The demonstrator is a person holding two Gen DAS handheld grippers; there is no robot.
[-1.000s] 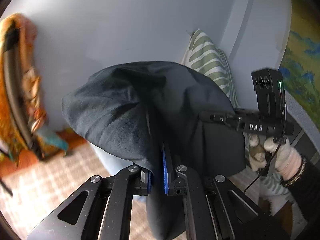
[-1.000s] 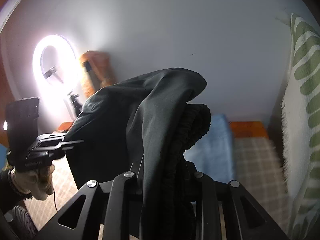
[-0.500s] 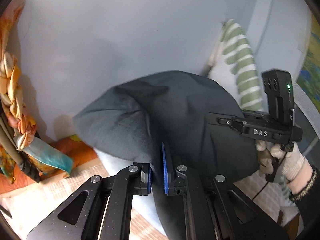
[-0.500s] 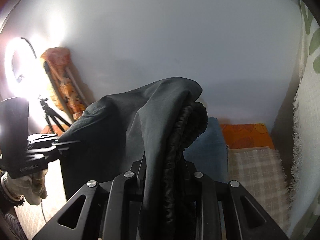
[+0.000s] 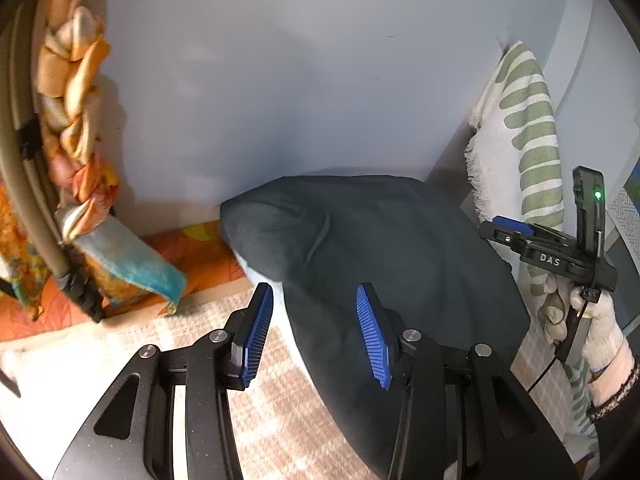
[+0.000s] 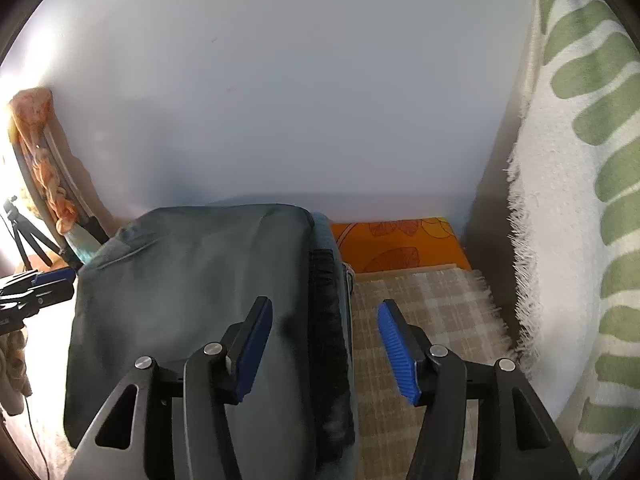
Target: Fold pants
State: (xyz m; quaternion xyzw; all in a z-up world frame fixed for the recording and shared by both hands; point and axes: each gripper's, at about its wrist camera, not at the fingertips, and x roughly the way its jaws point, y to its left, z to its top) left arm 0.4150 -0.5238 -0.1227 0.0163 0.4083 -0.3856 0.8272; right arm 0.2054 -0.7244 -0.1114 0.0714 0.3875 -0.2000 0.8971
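Dark grey pants [image 5: 384, 256] lie folded on a checked beige mat [image 5: 224, 332] at the foot of a pale wall, covering a light blue folded cloth [image 6: 326, 232]. Leftmost, the left gripper [image 5: 316, 332] is opening, its blue pads clear of the fabric edge between them. Further right, the right gripper [image 6: 326, 348] is opening too, the black elastic waistband [image 6: 326, 328] loose between its pads. A green-striped white throw [image 6: 576, 184] hangs rightmost.
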